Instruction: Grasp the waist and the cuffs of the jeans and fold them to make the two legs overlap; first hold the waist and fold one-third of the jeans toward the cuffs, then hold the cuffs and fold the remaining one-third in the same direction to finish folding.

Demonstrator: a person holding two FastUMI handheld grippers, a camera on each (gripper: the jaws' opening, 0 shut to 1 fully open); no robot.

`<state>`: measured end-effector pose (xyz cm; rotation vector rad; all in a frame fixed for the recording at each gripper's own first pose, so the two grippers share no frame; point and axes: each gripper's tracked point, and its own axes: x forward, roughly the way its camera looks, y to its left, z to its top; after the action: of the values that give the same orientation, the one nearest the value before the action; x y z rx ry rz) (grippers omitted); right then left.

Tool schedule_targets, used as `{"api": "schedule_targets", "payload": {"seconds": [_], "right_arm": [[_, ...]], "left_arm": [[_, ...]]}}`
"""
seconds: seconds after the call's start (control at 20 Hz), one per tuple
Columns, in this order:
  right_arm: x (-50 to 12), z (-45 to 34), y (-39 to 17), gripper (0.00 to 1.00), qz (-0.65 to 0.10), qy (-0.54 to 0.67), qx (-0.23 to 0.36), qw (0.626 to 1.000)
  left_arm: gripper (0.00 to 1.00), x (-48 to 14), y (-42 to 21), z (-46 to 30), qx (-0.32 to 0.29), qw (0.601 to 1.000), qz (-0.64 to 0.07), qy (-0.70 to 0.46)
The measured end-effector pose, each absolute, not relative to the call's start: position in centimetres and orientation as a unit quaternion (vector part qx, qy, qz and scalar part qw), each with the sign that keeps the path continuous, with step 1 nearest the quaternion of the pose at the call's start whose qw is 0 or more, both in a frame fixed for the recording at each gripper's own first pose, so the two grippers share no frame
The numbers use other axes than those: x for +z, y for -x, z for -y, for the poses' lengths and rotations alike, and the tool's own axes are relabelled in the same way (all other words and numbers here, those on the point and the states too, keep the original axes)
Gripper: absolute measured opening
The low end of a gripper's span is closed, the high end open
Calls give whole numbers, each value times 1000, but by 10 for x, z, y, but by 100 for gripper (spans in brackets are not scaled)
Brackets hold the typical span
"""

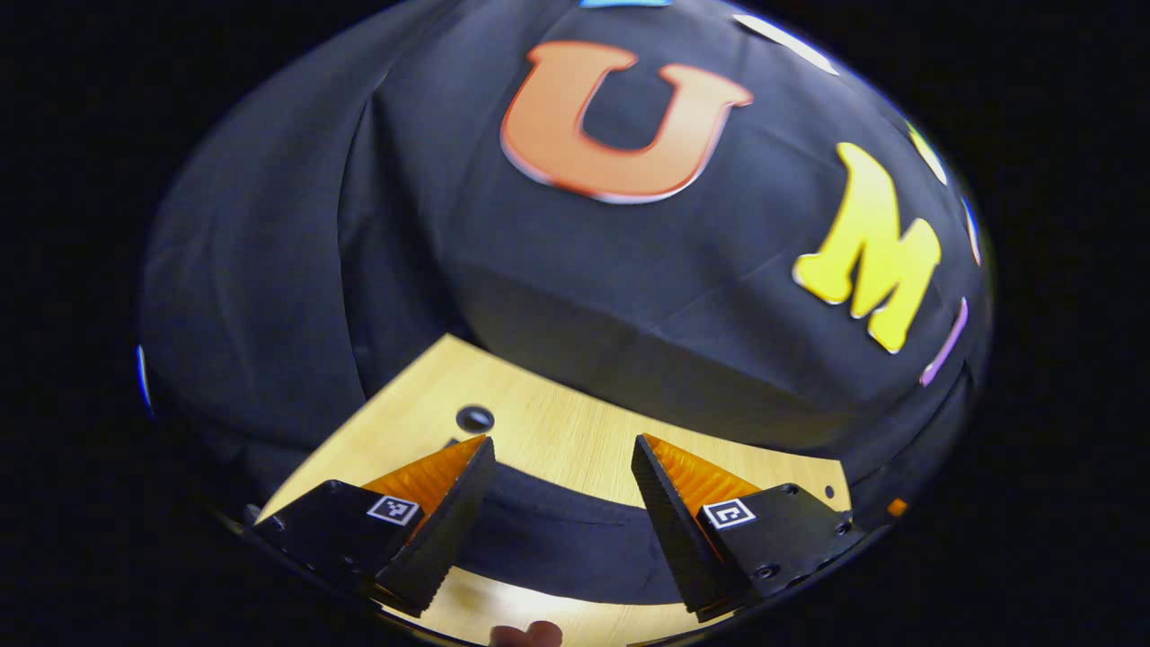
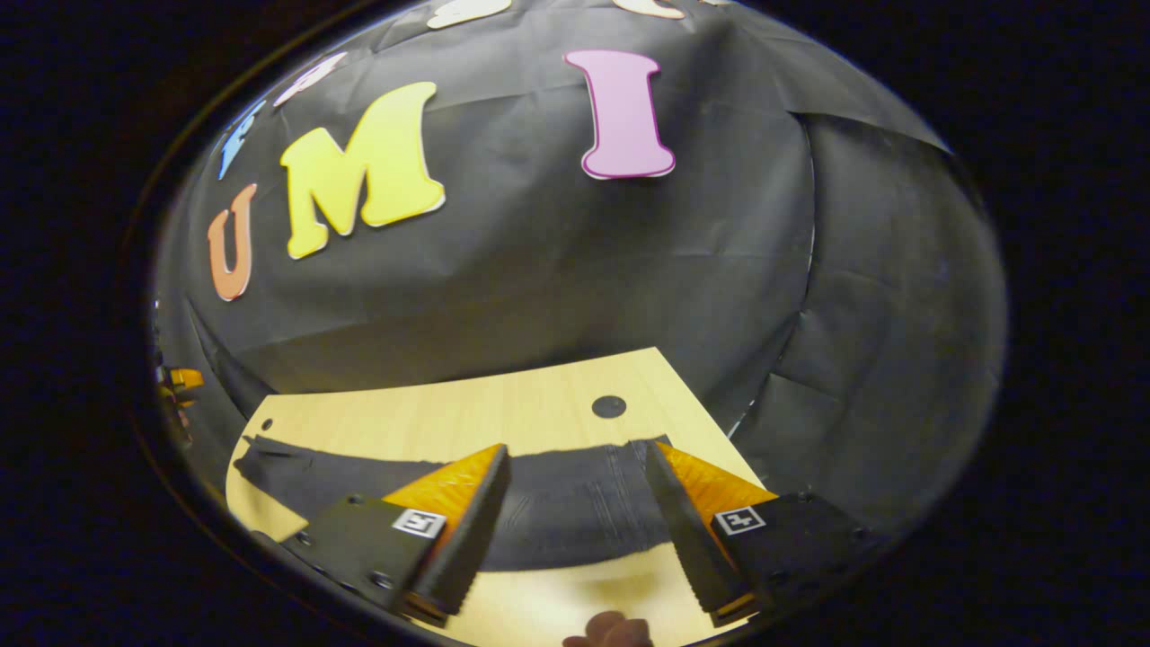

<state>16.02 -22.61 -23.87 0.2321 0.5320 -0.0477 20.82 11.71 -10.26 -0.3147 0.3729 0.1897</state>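
Observation:
Dark jeans [image 2: 557, 503] lie flat in a long strip across the light wooden table [image 2: 467, 418]. In the right gripper view the wider end with seam stitching is at the right, and the strip narrows toward the far left. My right gripper [image 2: 578, 467] hangs open above that wider end, nothing between its fingers. In the left gripper view the jeans [image 1: 566, 539] run as a dark band under my left gripper [image 1: 561, 454], which is open and holds nothing. I cannot tell whether either gripper touches the cloth.
A round dark hole [image 2: 608, 406] sits in the table behind the jeans, and a similar hole [image 1: 474, 418] shows in the left gripper view. Black cloth walls close the booth behind and at both sides. A fingertip [image 2: 611, 629] pokes in at the bottom edge.

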Motion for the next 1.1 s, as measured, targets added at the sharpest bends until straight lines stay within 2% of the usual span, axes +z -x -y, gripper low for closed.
{"api": "schedule_targets", "payload": {"seconds": [0.2,0.4,0.85,1.1], "right_arm": [[-252,225,-106,99,-267,-120,-30,956],[-291,238,-98,99,-288,-195,-61,936],[-411,321,-174,99,-314,-286,-159,891],[-428,325,-202,99,-314,-282,-152,894]], "left_arm": [[98,-62,-135,-79,101,984,-123,85],[98,-49,-93,-43,105,986,-109,71],[99,-60,-59,-30,137,974,-170,68],[99,-71,-54,-26,148,967,-195,77]]}}
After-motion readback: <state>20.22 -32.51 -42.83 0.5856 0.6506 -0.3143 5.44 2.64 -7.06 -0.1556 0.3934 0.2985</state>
